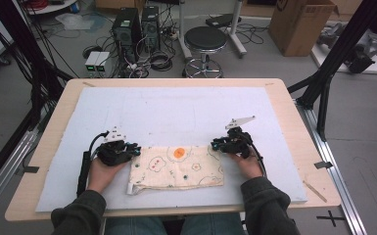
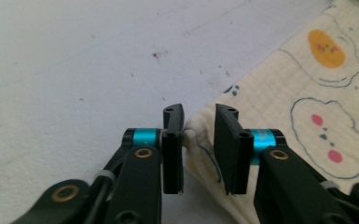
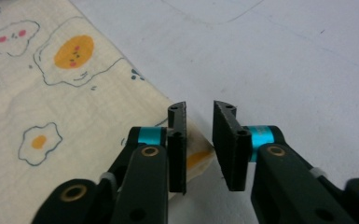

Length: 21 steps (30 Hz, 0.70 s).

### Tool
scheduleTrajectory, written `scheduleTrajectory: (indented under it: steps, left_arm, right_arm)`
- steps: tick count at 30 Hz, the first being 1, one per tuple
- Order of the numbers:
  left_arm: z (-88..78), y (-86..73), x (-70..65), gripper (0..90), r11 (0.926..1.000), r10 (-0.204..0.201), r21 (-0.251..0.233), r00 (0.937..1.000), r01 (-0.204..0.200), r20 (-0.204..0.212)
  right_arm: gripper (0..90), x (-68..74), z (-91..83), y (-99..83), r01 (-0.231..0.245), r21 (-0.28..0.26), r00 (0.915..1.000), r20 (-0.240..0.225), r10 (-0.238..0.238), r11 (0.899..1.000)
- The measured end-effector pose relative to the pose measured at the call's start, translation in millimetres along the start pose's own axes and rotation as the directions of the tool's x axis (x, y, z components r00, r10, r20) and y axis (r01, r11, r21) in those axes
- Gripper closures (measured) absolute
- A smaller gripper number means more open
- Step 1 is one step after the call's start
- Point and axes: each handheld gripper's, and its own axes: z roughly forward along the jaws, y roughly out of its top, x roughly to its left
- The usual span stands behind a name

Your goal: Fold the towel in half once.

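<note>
Looking down from the high view, the folded cloth (image 1: 176, 167) lies flat on the pale blue mat (image 1: 171, 112) that covers the wooden worktop (image 1: 298, 117), toward the near edge and roughly in the middle between the two hands. It's cream-coloured with little fried-egg and cloud doodles printed on it, plus one big orange blob near its far edge.

The left hand-held gripper (image 1: 133, 149) sits at the cloth's far left corner. In the left gripper view, its jaws stand a bit apart with the bunched-up corner of the cloth (image 2: 200, 140) sitting in the gap; the fabric touches the left pad, but the right pad looks clear of it, so it's not really pinched, more just loose between them.

The right hand-held gripper (image 1: 216, 143) is at the far right corner. In the right gripper view its jaws are also spread, and the cloth corner (image 3: 198, 156) pokes out just beside the left jaw, with bare mat showing through the gap. Nothing is being squeezed there.

Both forearms come in from the near side in dark green sleeves (image 1: 269, 205).
</note>
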Motion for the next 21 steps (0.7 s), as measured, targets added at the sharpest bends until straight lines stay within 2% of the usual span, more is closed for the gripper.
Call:
scheduleTrajectory:
  steps: [7, 12, 21]
  left_arm:
    - [-9.4, 2.6, -4.5, 61.6, 0.9985, 0.001, -0.055, 0.9997, 0.001, 0.023]
    - [-16.2, 3.9, -6.3, 56.9, 0.9958, 0.003, -0.092, 0.9994, 0.000, 0.033]
    - [-29.3, 6.1, -7.0, 51.8, 0.9901, 0.004, -0.140, 0.9988, 0.003, 0.049]
  right_arm:
    - [60.8, 3.7, -9.6, 2.0, -0.006, -0.062, 0.9999, -0.010, 0.005, 0.998]
    - [55.1, 9.0, -16.7, 3.2, 0.008, -0.093, 0.9998, -0.019, -0.010, 0.996]
    - [48.5, 21.9, -27.1, 3.3, 0.037, -0.111, 0.9989, -0.023, -0.040, 0.993]
